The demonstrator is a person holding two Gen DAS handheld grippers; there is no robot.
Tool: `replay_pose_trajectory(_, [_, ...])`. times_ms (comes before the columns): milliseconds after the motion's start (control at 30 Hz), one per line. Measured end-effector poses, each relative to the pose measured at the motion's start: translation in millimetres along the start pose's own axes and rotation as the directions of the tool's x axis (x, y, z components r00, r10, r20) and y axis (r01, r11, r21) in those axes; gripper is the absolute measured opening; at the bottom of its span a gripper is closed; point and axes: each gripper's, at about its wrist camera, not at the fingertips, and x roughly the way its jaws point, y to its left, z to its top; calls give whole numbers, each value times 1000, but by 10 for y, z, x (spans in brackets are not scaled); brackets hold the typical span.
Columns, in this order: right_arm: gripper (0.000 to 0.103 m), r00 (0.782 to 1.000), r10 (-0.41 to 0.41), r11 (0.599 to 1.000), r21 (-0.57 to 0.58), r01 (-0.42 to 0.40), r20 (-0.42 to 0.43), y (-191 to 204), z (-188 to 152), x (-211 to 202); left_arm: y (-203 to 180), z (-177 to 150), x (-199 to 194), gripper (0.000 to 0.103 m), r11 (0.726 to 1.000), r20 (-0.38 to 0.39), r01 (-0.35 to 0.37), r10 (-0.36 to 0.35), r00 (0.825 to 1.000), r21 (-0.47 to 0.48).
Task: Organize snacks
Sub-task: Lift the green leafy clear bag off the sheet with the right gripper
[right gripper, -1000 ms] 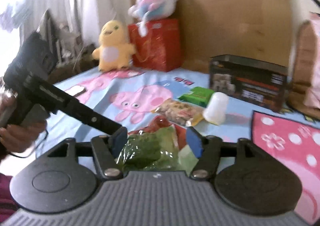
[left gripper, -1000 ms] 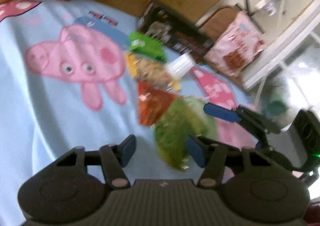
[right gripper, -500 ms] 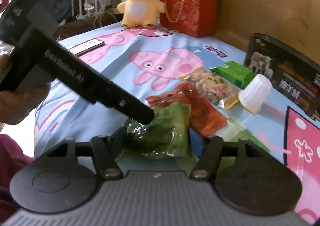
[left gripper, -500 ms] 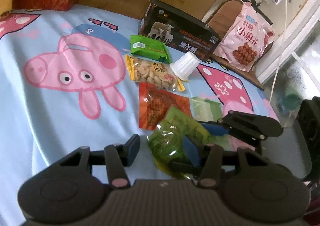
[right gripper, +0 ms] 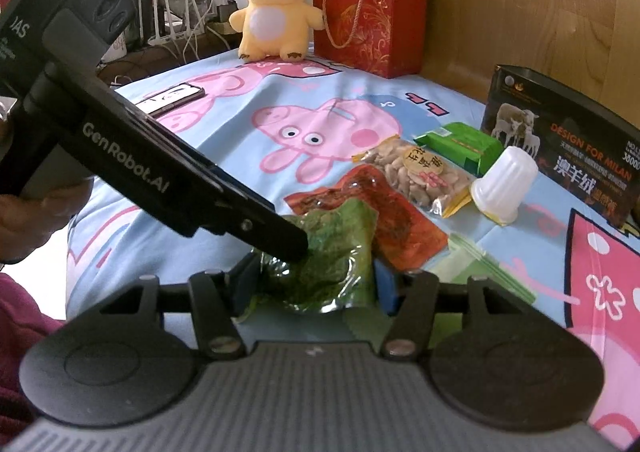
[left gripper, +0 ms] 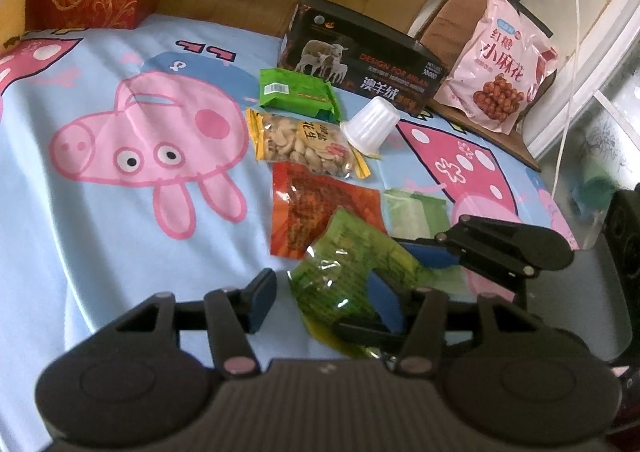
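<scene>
A green snack pouch (left gripper: 344, 268) (right gripper: 332, 252) sits between the two gripper heads at the near end of a row of snacks on the cartoon bedsheet. My right gripper (right gripper: 316, 280) has its jaws on both sides of the pouch and grips it. My left gripper (left gripper: 324, 298) is open, with its right finger against the pouch. Behind lie a red pouch (left gripper: 316, 203), a peanut bag (left gripper: 304, 143), a green packet (left gripper: 296, 93) and a white cup (left gripper: 372, 125).
A black box (left gripper: 360, 59) stands behind the snacks, with a pink snack bag (left gripper: 500, 63) on a chair to its right. A red gift bag (right gripper: 368, 15) and a yellow plush (right gripper: 276, 11) stand at the bed's far side. A phone (right gripper: 172, 99) lies on the sheet.
Both grippers have come close around the green pouch. The right gripper's jaws have narrowed onto it and the pouch now crumples between them.
</scene>
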Motion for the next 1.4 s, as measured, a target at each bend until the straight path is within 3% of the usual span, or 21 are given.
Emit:
replay_pose_trajectory(1000, [61, 1000, -4, 1000, 5, 4, 5, -9, -4, -12, -46, -22, 0, 48, 1000, 2, 21, -21, 1000, 15])
replay_pose_trajectory(1167, [49, 997, -69, 997, -31, 70, 39, 133, -101, -140, -90, -39, -21, 46, 995, 3, 89, -89, 996, 40])
replay_pose_trajectory(1333, [41, 988, -114, 993, 21, 112, 101, 108, -170, -240, -113, -2, -29, 45, 989, 30, 140, -141, 990, 46])
replay_pose_trajectory(1400, [36, 983, -129, 991, 43, 124, 128, 85, -150, -270, -120, 58, -72, 31, 981, 46, 189, -191, 980, 49])
